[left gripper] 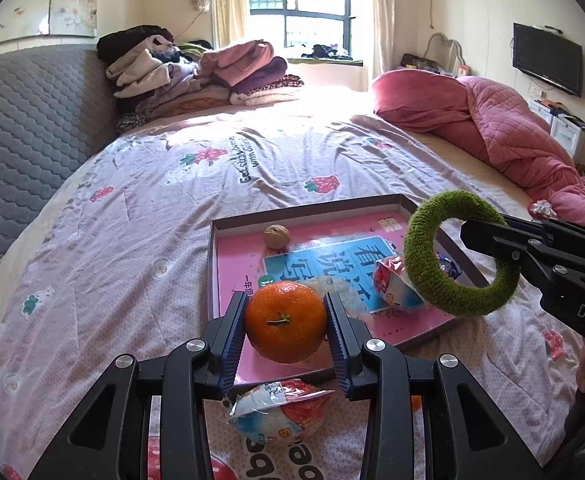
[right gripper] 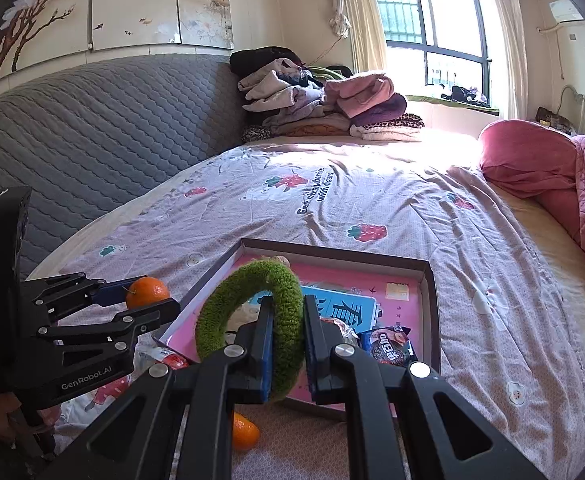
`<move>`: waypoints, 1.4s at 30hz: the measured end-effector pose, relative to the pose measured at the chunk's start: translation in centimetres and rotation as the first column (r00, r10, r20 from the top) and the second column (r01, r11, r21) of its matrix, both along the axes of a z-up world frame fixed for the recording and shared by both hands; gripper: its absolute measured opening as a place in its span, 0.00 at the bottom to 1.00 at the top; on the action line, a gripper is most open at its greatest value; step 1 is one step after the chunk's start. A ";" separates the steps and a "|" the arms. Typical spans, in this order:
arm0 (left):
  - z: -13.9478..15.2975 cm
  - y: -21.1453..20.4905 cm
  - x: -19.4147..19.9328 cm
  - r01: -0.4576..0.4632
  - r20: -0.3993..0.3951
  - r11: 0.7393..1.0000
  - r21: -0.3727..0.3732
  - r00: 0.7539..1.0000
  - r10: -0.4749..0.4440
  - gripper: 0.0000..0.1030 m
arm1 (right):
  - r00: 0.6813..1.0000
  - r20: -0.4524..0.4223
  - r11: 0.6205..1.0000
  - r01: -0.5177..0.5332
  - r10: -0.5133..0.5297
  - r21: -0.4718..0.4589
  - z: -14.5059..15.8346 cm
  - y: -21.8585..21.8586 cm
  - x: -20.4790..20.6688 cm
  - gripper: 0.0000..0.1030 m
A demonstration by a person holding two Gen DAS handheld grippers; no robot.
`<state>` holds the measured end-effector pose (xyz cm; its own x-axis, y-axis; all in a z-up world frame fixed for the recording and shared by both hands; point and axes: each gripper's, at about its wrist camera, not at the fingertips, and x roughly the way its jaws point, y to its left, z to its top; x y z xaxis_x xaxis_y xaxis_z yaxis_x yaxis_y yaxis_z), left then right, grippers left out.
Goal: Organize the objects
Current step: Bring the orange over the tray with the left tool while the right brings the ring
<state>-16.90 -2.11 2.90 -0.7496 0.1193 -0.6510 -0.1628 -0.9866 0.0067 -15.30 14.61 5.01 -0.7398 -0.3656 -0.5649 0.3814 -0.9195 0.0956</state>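
Reading the visible print first: the bedsheet [left gripper: 140, 208] carries "Eat strawberries with bears!", and the left gripper [left gripper: 286, 322] body is marked "GenRobot.AI" in the right wrist view. Its jaws stand partly apart, pads pressed on both sides of an orange [left gripper: 285, 322] held above the near edge of the tray [left gripper: 211, 264]. The right gripper [right gripper: 288, 344] is clamped tight on a fuzzy green ring [right gripper: 288, 300], raised over the tray. A walnut [left gripper: 276, 235] lies in the tray's far corner.

Both wrist cams: close, tray [left gripper: 228, 232] shared
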 end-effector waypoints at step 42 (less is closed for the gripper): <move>-5.2 -2.1 -7.5 -0.039 0.075 0.999 0.009 0.996 0.038 0.38 | 0.977 0.081 0.979 0.193 -0.198 0.062 -5.2 5.8 -8.0 0.13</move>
